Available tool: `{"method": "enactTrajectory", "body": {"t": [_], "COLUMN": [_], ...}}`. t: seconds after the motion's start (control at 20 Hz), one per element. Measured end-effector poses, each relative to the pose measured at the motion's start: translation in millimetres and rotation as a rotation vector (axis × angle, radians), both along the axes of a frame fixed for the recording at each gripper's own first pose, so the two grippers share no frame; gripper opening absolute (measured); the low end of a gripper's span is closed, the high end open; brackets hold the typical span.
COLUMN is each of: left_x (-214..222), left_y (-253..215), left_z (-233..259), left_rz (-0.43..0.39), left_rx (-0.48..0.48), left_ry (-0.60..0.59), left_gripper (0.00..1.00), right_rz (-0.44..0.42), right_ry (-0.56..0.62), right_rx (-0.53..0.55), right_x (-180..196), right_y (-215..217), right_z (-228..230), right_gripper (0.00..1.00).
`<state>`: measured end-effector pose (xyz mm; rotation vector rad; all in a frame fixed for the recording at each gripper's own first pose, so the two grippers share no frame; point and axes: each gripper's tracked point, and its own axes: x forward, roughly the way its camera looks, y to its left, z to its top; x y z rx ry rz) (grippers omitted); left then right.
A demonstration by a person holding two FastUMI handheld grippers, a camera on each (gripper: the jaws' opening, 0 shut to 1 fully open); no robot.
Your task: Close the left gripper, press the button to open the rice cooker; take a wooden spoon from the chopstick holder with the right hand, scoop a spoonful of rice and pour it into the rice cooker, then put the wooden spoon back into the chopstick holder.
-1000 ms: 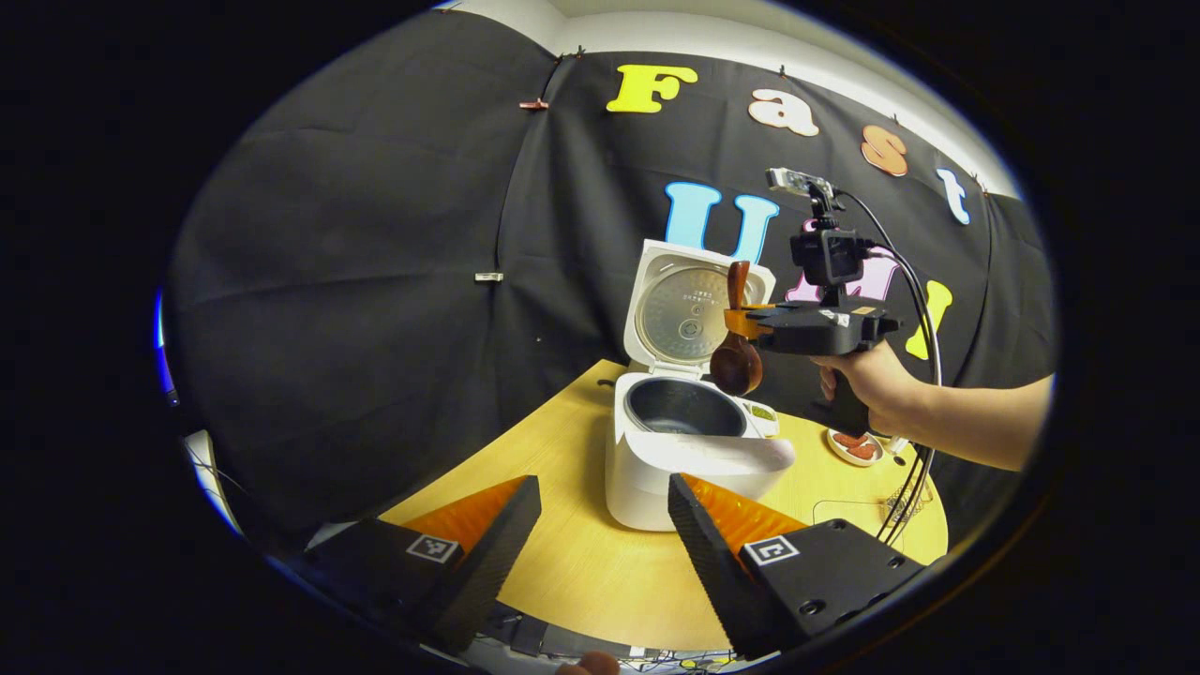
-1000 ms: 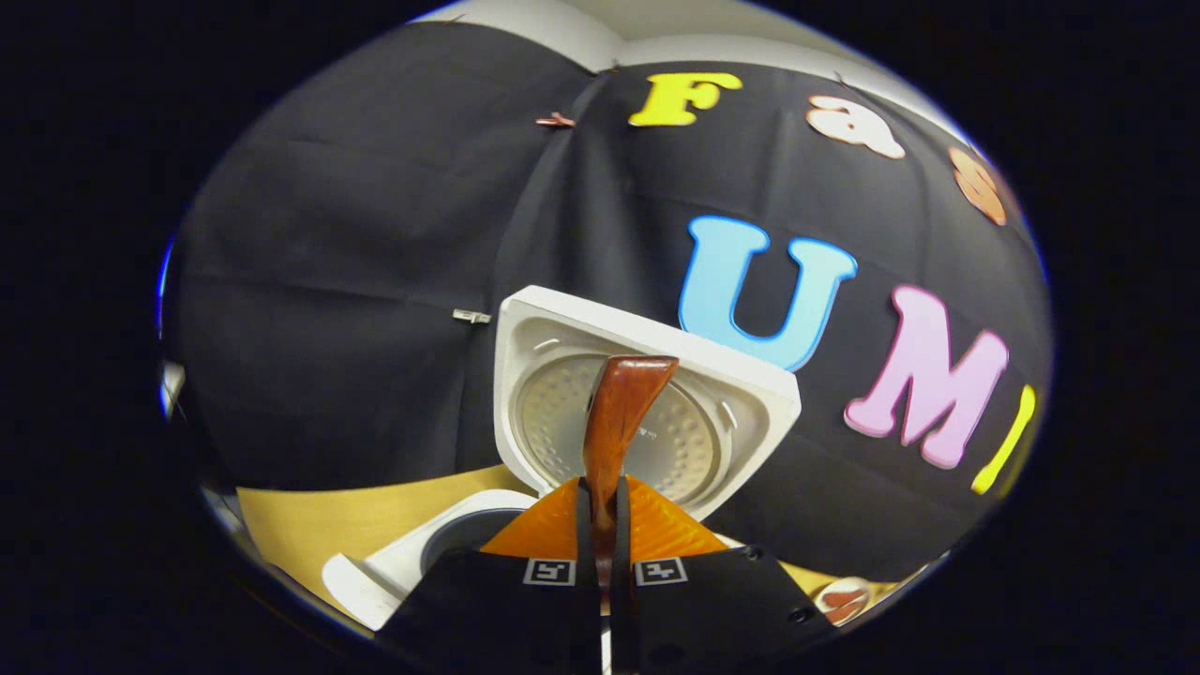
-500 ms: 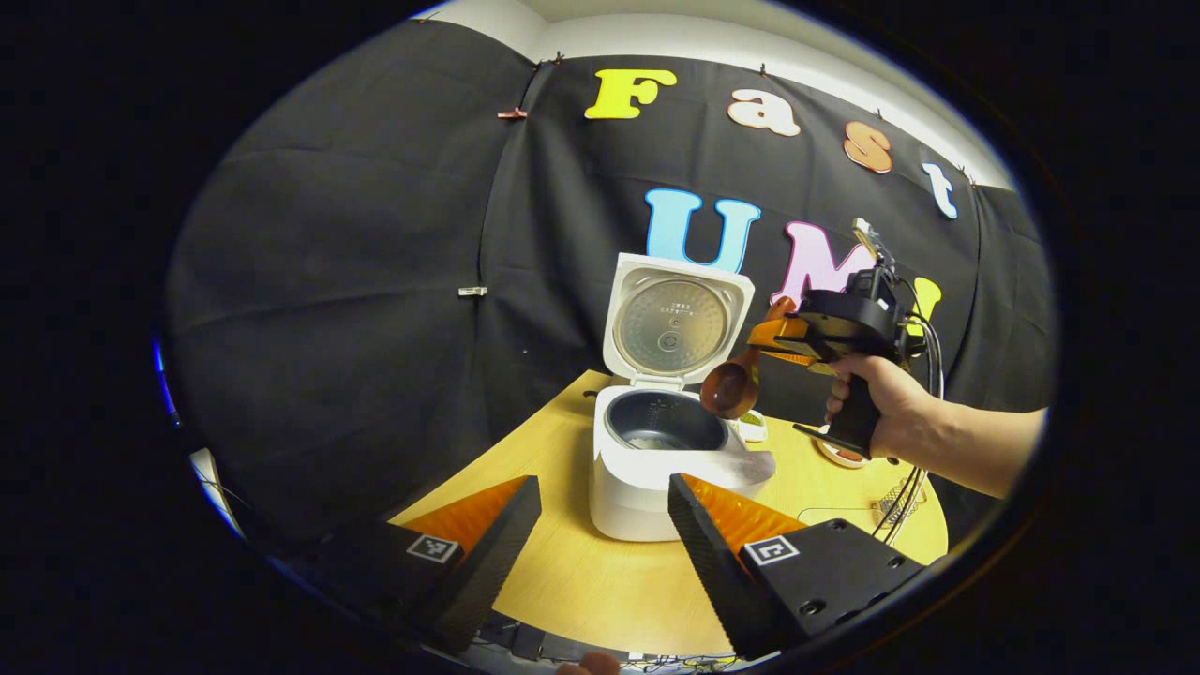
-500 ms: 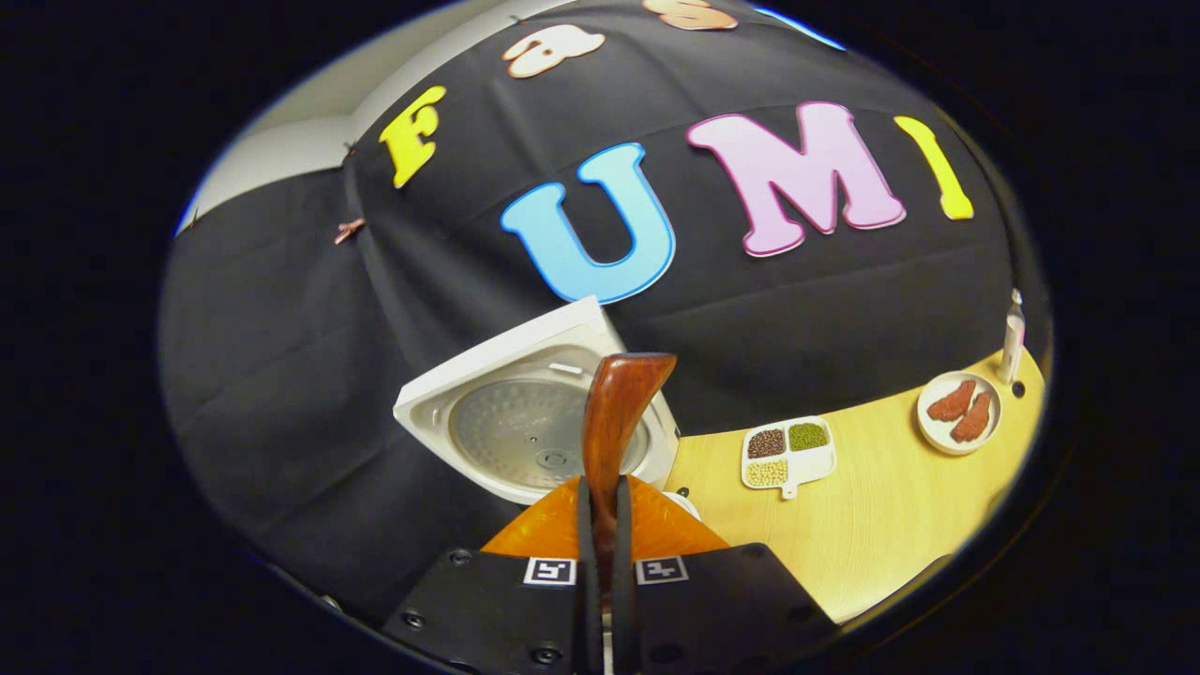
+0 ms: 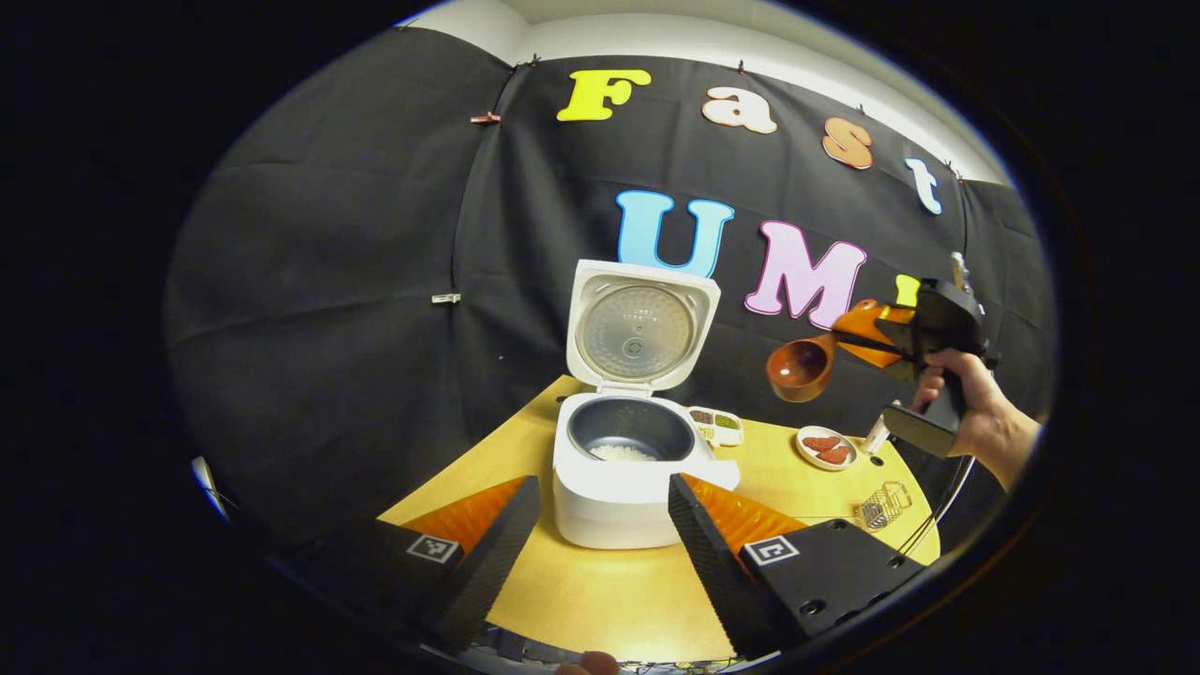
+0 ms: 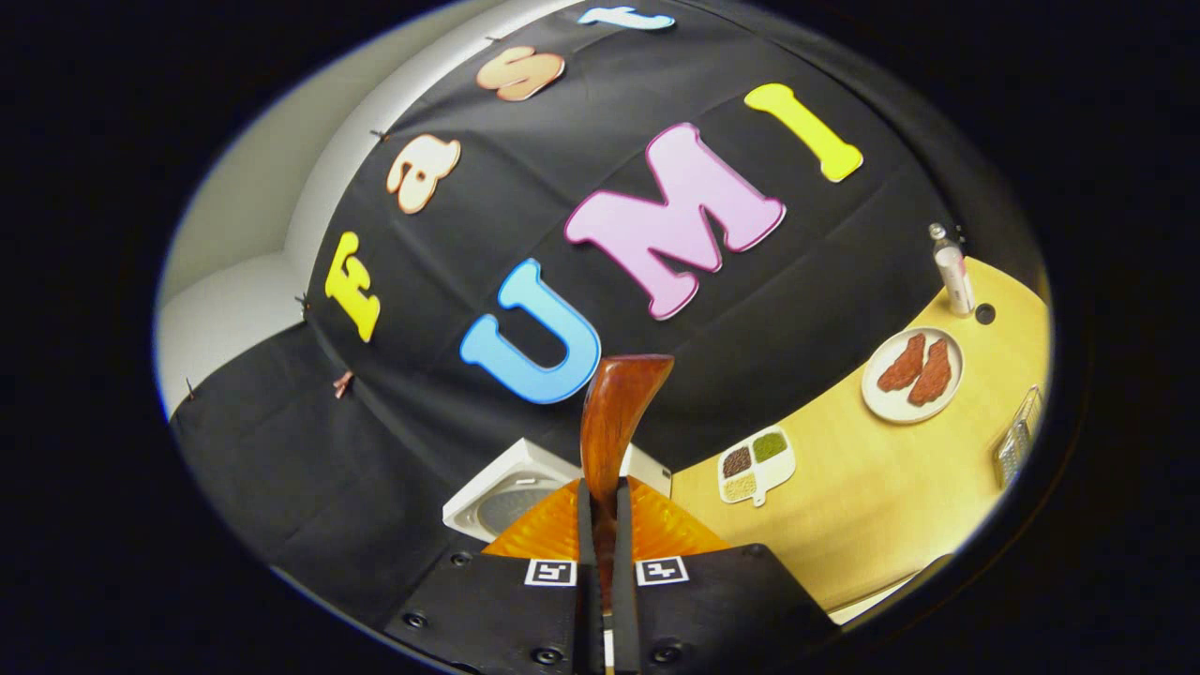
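The white rice cooker [image 5: 614, 487] stands open on the wooden table [image 5: 600, 591], its lid [image 5: 642, 323] upright, and a little white rice [image 5: 623, 453] lies in the dark pot. My left gripper [image 5: 600, 525] hangs open in front of the cooker, holding nothing. In the left gripper view a hand holds my right gripper [image 5: 858, 333] in the air to the right of the cooker, shut on the wooden spoon [image 5: 799, 367] with its bowl toward the cooker. In the right gripper view my right gripper [image 6: 600, 497] clamps the spoon's handle [image 6: 614, 412], with the cooker lid [image 6: 511, 497] below left.
A divided dish of grains [image 5: 717, 424] sits just right of the cooker. Farther right are a plate with red pieces [image 5: 823, 447], a small bottle [image 5: 877, 433] and a wire basket [image 5: 881, 506] near the table's edge. The same plate [image 6: 911, 373] and bottle [image 6: 952, 272] show in the right gripper view.
My right gripper has carried the spoon from over the pot up and off to the right, tilting as it went. Rice now shows in the pot. The left gripper stays open.
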<state>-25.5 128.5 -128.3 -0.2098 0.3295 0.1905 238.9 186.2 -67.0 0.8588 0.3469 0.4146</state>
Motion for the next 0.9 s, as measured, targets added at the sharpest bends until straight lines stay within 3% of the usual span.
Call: {"method": "enactTrajectory", "body": {"t": [0.45,0.8,0.85,0.9], "left_x": [37.0,42.2,42.1,43.0], "left_y": [-47.7,-87.9,-94.2,-100.4], "left_z": [19.2,11.0,10.2,9.4], "left_rz": [-0.034,0.037,0.042,0.045], "left_rx": [0.033,0.071,0.08,0.083], "left_ry": [-0.028,0.002,0.003,0.005], "left_gripper": [0.94,0.95,0.95,0.95], "right_rz": [-0.237,-0.255,-0.254,-0.259], "right_ry": [-0.034,0.029,0.042,0.054], "right_rx": [-0.193,-0.34,-0.35,-0.359], "right_x": [11.1,8.9,9.7,8.9], "right_y": [-232.0,-314.8,-321.2,-326.5], "right_z": [-31.5,-129.5,-141.8,-155.8], "right_gripper": [0.08,0.08,0.13,0.08]}}
